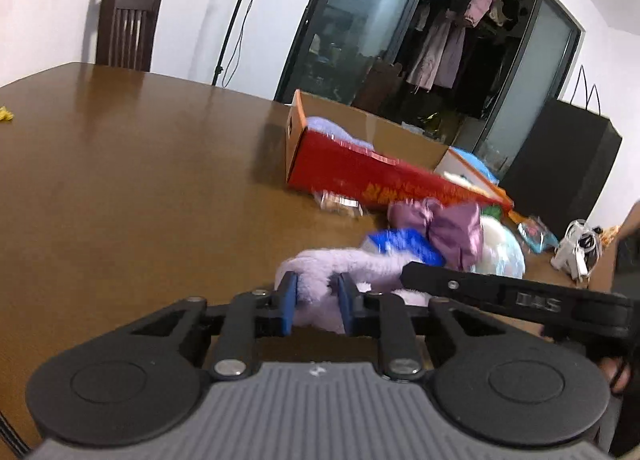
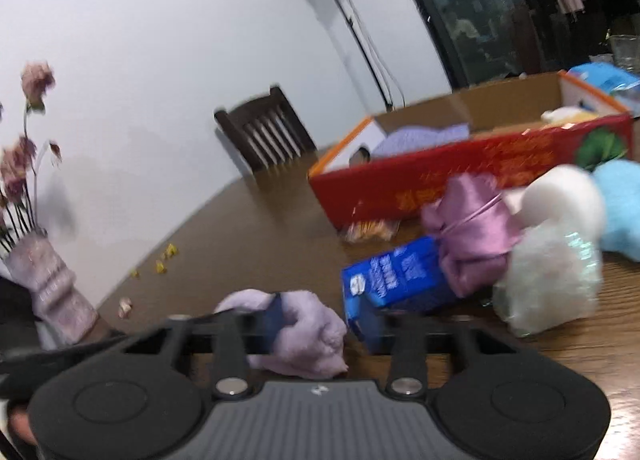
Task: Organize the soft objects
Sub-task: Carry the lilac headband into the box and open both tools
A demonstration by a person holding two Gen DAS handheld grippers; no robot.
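Note:
My left gripper is shut on a fluffy lilac cloth low over the brown table. In the right wrist view the same lilac cloth lies between the fingers of my right gripper, whose jaws stand wide apart. The right gripper's arm shows at the right of the left wrist view. A red cardboard box stands behind with a lilac soft item in it; it also shows in the right wrist view.
A blue carton, a purple satin pouch, a white fluffy toy and a light blue soft toy lie in front of the box. A snack packet lies by the box. A chair stands at the far edge.

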